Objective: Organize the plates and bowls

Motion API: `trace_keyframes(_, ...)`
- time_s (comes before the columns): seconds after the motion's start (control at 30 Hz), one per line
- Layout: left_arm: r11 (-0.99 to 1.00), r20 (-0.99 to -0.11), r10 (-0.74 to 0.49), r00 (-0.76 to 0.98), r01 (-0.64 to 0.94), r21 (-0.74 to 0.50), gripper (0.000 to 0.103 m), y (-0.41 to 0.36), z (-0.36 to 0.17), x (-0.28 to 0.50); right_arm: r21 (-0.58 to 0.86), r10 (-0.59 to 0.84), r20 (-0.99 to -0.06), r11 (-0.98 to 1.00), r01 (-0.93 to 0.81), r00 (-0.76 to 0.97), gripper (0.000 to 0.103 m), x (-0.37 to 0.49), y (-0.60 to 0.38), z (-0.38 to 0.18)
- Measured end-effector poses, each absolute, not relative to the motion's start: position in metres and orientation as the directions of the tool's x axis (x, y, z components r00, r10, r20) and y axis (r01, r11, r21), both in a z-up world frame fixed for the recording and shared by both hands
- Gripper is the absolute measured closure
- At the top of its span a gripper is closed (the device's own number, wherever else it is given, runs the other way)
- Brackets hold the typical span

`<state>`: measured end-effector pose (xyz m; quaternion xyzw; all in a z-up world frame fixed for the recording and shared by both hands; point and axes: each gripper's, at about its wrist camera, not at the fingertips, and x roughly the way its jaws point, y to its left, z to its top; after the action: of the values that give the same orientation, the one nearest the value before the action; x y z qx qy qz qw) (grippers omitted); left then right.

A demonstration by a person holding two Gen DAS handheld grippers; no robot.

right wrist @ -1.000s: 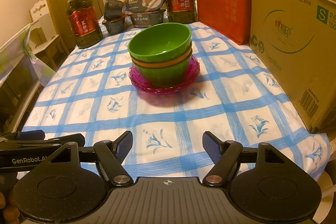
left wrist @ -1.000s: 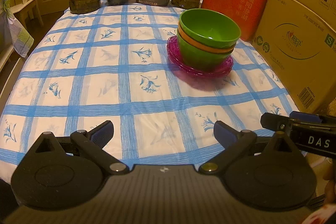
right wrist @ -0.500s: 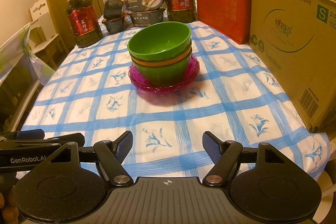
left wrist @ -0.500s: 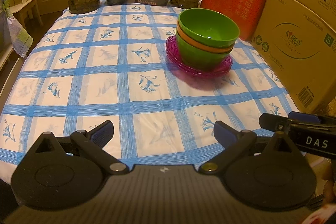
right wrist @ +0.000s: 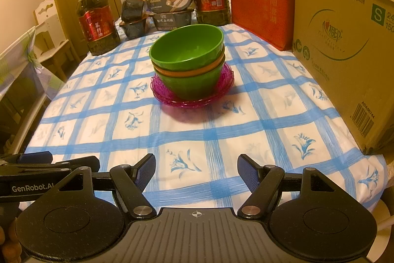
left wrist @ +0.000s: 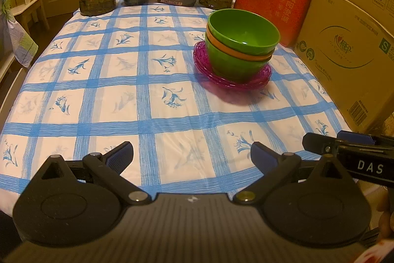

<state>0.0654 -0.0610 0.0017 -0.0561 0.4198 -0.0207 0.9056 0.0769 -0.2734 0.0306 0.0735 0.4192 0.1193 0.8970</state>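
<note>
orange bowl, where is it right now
The orange bowl sits nested between two green bowls, only its rim showing, in the stack on the pink plates mid-table, nearer the cardboard box side in both wrist views.

Nested bowls sit on plates, bottles behind.

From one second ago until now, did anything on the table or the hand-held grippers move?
Nothing visibly changed. The left hand-held gripper and right hand-held gripper stay open and empty at the near table edge. The stacked bowls remain on the pink plates, untouched.
</note>
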Motion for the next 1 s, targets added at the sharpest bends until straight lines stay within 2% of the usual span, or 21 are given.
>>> trace_keyframes(1.0,0.993,-0.759,-0.087,0.646,-0.008,-0.121,0.002,-0.0642,0.0013,0.0655,0.231,0.276,-0.736,0.961,-0.153,0.619,0.03,0.0766,-0.2734,0.0297)
